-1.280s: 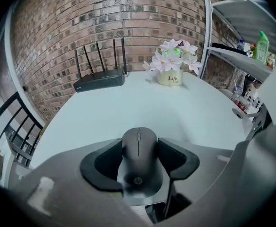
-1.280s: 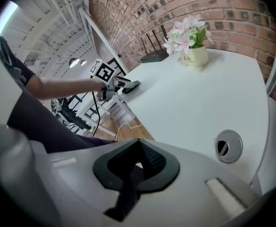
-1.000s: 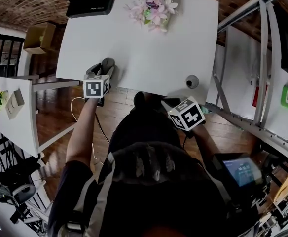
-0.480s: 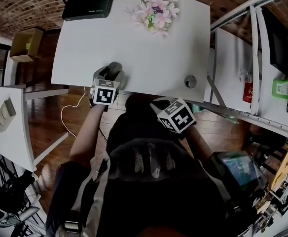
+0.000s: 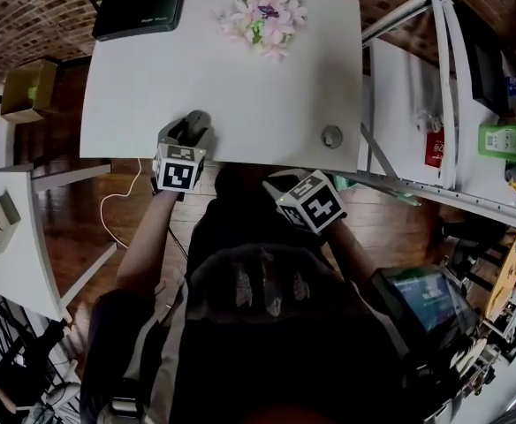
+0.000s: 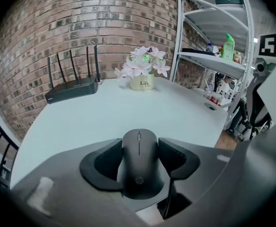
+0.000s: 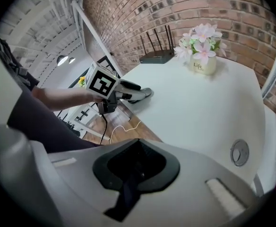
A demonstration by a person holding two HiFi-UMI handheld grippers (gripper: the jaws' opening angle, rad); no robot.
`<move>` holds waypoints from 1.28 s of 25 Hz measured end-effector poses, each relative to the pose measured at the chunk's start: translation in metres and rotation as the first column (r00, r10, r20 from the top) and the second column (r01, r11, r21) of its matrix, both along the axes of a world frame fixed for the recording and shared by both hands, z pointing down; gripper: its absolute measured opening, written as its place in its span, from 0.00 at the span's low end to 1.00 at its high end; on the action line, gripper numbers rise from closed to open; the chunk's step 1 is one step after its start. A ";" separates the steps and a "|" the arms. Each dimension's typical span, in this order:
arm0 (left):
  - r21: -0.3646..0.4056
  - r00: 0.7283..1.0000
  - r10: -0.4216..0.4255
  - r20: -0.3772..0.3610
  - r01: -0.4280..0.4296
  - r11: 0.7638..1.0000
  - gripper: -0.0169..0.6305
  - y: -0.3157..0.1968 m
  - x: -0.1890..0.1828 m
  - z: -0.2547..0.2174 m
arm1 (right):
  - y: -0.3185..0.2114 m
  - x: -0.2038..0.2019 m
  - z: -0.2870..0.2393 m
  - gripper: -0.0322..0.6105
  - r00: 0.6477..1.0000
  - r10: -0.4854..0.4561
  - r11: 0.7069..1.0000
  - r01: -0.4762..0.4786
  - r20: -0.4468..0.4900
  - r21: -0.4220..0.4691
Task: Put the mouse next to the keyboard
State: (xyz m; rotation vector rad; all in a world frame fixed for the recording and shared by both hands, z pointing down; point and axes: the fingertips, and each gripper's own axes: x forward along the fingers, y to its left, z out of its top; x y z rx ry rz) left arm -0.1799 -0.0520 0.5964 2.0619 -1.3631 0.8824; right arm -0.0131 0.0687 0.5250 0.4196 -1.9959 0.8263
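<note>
My left gripper has its fingers spread wide, and they are clamped on the two sides of the matte black computer mouse. The mouse lies lengthwise between the pads, with its scroll wheel pointing away from me. It is at the near edge of the white table, toward its left corner. I cannot tell whether it rests on the surface or hangs just above it. My right gripper has its fingers closed together with nothing between them, and it hangs before the table's near edge. On that side a round metal cable port is set in the tabletop. At the far edge stand a black router with four antennas and a cream pot of pink flowers.
</note>
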 end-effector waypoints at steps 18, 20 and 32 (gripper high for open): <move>-0.034 0.997 0.063 0.037 -0.062 0.997 0.41 0.001 0.074 0.001 | -0.026 0.066 0.008 0.06 0.998 -0.007 0.999 0.005 0.055 0.033; -0.038 0.995 0.085 0.054 -0.083 0.996 0.41 0.001 0.083 0.001 | -0.027 0.072 0.009 0.06 0.998 0.000 1.000 -0.002 0.061 0.029; -0.061 0.994 0.094 0.062 -0.090 0.994 0.41 -0.001 0.099 0.003 | -0.031 0.088 0.008 0.06 0.997 0.011 0.999 -0.013 0.077 0.030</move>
